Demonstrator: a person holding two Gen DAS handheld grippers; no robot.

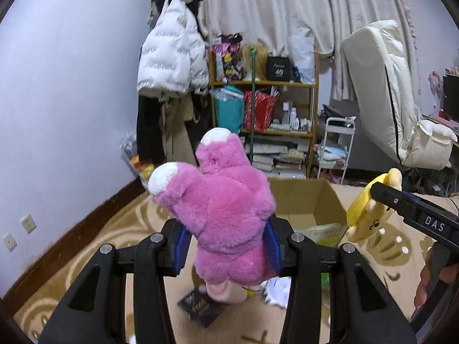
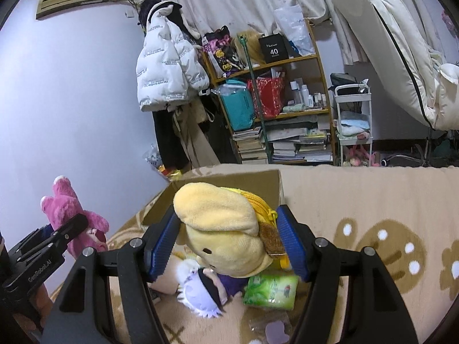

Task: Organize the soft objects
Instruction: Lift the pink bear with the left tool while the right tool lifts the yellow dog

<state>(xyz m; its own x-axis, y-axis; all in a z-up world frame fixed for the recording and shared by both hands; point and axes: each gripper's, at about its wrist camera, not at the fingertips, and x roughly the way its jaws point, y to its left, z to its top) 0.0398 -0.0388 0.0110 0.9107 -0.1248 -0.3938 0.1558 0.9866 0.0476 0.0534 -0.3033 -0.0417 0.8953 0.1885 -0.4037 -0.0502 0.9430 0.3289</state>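
Your left gripper [image 1: 228, 248] pinches the pink plush bear [image 1: 218, 200]; your right gripper [image 2: 228, 243] pinches the yellow plush pouch [image 2: 226, 229]. The open cardboard box [image 1: 309, 200] lies ahead, between both and below them.

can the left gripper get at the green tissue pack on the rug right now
Probably not: the left gripper is already clamped on the pink plush toy, so it lacks free jaws for the green tissue pack.
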